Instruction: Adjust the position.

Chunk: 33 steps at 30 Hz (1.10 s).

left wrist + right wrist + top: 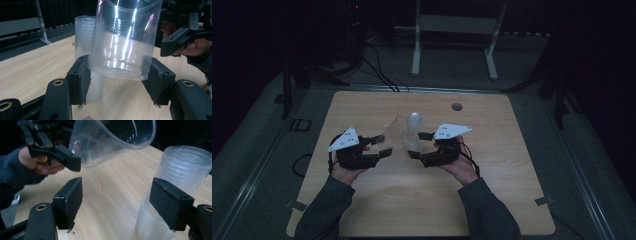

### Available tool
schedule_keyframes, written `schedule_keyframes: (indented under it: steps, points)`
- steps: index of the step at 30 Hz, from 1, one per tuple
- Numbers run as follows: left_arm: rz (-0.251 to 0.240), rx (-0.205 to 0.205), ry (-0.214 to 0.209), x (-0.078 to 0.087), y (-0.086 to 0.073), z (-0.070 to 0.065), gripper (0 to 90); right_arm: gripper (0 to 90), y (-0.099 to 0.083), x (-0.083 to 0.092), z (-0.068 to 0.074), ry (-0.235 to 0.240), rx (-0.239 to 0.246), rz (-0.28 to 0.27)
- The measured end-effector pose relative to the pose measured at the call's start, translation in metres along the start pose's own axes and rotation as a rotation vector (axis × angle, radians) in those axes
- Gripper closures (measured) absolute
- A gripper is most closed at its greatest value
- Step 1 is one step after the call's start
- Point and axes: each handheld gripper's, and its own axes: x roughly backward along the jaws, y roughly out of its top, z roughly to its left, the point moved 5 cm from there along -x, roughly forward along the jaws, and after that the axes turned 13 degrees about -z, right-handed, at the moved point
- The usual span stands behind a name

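1. While the left gripper (117, 75) pinches a clear plastic cup (123, 40) near its base at lower centre of its view, the cup tilts, thin, light and easily crushed.
2. Farther right, the right gripper (117, 200) stands spread beside the cup stack (172, 187), not pressing it; gripping its ribbed wall gently looks wisest.

No text, label, brand, number or sign can be read anywhere here

Table (377, 210): light wood top, rounded corners, on grey floor.
Hole (456, 106): small, round, dark, near far edge, right of centre.
Stack of cups (414, 132): clear plastic, nested, upside down, standing directly on tabletop around the middle.
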Motion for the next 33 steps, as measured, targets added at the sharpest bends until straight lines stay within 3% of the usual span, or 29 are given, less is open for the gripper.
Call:
schedule_keyframes:
  steps: [9,24,33]
  points:
    - [-0.058,0.028,0.021,0.003,0.002,0.002,42.0,25.9,0.003,-0.006,0.003,0.019,-0.069,-0.061]
    - [-0.082,0.048,0.013,0.000,-0.001,-0.001,42.0,25.7,0.011,-0.015,0.004,0.061,-0.168,-0.152]
    - [-0.105,0.074,0.009,-0.002,-0.002,-0.002,42.0,20.0,0.013,-0.019,0.004,0.089,-0.228,-0.190]
